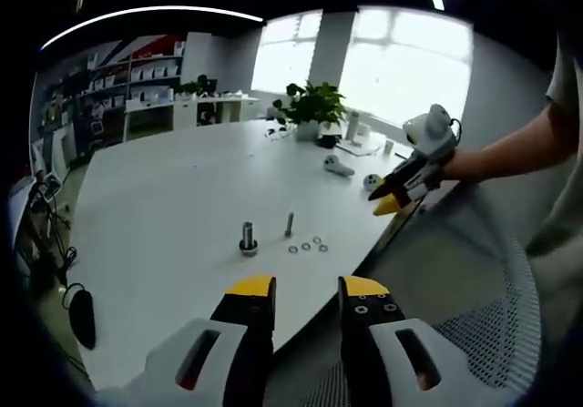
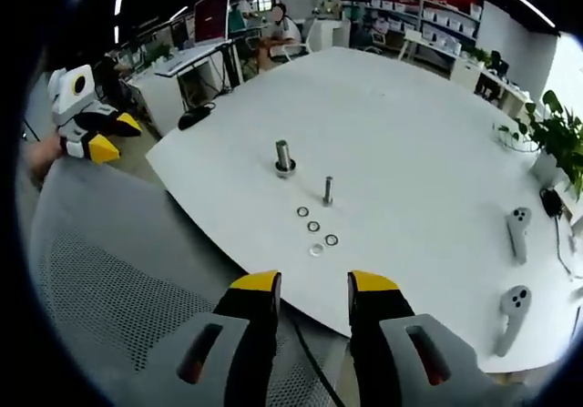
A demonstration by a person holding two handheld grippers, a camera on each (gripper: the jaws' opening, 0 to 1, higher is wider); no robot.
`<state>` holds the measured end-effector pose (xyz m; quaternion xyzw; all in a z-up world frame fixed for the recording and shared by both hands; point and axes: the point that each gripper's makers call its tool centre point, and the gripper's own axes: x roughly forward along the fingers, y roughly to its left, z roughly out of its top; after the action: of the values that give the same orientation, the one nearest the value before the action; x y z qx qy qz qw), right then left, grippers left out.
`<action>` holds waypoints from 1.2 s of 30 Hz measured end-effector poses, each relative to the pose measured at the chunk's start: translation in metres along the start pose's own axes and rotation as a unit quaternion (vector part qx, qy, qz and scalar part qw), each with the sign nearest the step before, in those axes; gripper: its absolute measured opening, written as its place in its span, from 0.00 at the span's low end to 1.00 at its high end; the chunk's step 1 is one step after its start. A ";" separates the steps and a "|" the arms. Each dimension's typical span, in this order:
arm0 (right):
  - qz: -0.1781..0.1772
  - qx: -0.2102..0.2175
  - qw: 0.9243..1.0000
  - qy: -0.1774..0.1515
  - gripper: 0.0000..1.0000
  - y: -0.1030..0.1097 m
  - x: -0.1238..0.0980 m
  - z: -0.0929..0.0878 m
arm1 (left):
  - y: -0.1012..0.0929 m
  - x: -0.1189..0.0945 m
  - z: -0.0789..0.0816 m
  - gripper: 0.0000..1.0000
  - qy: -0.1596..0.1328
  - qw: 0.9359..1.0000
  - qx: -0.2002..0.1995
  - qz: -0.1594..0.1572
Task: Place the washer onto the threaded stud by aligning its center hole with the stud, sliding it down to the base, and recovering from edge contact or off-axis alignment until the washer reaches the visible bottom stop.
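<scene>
With both the left gripper and right gripper held open and empty, well apart from the washers, a thin washer could be fumbled at pickup or caught on the threaded stud if tilted.

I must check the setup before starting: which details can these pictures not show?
- Small metal washers: too small in both views to tell hole size.
- Upright threaded metal stud: threads too small, blurred.
- Short metal cylinder on a base: what it is stays unclear.

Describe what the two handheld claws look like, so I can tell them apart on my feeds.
They look alike. The left claw and right claw each have black jaws with yellow tips and light grey slotted bodies. A person's hand grips the right one, with a grey short sleeve above.
</scene>
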<state>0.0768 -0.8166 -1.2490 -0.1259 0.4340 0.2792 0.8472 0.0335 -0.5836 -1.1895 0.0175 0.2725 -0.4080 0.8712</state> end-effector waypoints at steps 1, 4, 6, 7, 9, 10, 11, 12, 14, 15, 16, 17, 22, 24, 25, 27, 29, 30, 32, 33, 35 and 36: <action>0.003 0.003 1.000 0.004 0.31 -0.001 0.001 -0.001 | 0.000 0.000 0.000 0.25 0.000 1.000 -0.001 0.001; 0.003 -0.005 1.000 0.008 0.31 -0.005 0.005 0.004 | 0.002 0.000 -0.001 0.25 0.002 1.000 0.000 0.003; 0.003 -0.005 1.000 0.006 0.31 -0.007 0.008 0.010 | 0.002 0.000 -0.002 0.25 0.003 1.000 0.000 0.004; 0.003 -0.001 1.000 0.003 0.31 -0.007 0.010 0.013 | 0.002 0.000 -0.002 0.25 0.003 1.000 -0.001 0.005; 0.003 0.015 1.000 -0.002 0.31 -0.009 0.016 0.019 | 0.003 0.000 -0.002 0.25 0.003 1.000 -0.003 0.006; 0.004 0.021 1.000 -0.002 0.31 -0.009 0.019 0.021 | 0.003 0.000 -0.002 0.25 0.004 1.000 -0.003 0.006; 0.005 0.027 1.000 -0.003 0.31 -0.009 0.024 0.024 | 0.003 0.000 -0.003 0.25 0.006 1.000 -0.004 0.006; 0.005 0.029 1.000 -0.003 0.31 -0.009 0.028 0.025 | 0.003 0.000 -0.003 0.25 0.007 1.000 -0.004 0.006; 0.006 0.031 1.000 -0.001 0.31 -0.006 0.038 0.028 | 0.002 0.001 -0.004 0.25 0.009 1.000 -0.004 0.004; 0.006 0.027 1.000 0.004 0.31 -0.003 0.044 0.028 | 0.002 0.001 -0.004 0.25 0.010 1.000 -0.004 0.003; 0.007 0.025 1.000 0.007 0.31 -0.001 0.048 0.028 | 0.001 0.001 -0.005 0.25 0.012 1.000 -0.003 0.001; 0.009 0.023 1.000 0.011 0.31 -0.001 0.053 0.026 | 0.001 0.002 -0.005 0.25 0.013 1.000 -0.002 0.001; 0.018 0.021 0.998 0.059 0.29 0.005 0.077 0.001 | 0.002 0.002 -0.006 0.25 0.016 1.000 -0.006 0.003; 0.022 0.024 0.997 0.068 0.28 0.007 0.084 -0.006 | 0.003 0.002 -0.007 0.25 0.017 1.000 -0.006 0.004; 0.024 0.024 0.997 0.074 0.28 0.007 0.087 -0.009 | 0.003 0.002 -0.007 0.24 0.018 1.000 -0.006 0.005; 0.025 0.013 0.995 0.096 0.26 0.008 0.092 -0.018 | 0.003 0.002 -0.007 0.24 0.017 1.000 -0.007 0.005; 0.026 0.003 0.993 0.114 0.24 0.007 0.097 -0.024 | 0.003 0.002 -0.008 0.24 0.020 1.000 -0.006 0.005; 0.024 -0.002 0.993 0.119 0.24 0.006 0.100 -0.026 | 0.003 0.003 -0.008 0.24 0.021 1.000 -0.006 0.005; 0.022 -0.013 0.992 0.124 0.24 0.006 0.105 -0.027 | 0.004 0.003 -0.009 0.24 0.022 1.000 -0.007 0.006; 0.024 -0.017 0.991 0.127 0.24 0.006 0.109 -0.028 | 0.005 0.003 -0.008 0.24 0.020 1.000 -0.009 0.008; 0.023 -0.027 0.990 0.139 0.24 0.005 0.113 -0.030 | 0.005 0.002 -0.007 0.23 0.016 1.000 -0.010 0.009; 0.021 -0.031 0.989 0.142 0.24 0.004 0.115 -0.030 | 0.006 0.002 -0.007 0.23 0.017 1.000 -0.010 0.009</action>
<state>0.1080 -0.7849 -1.3591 -0.1807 0.5435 0.2897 0.7668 0.0354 -0.5797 -1.1974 0.0181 0.2907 -0.3973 0.8703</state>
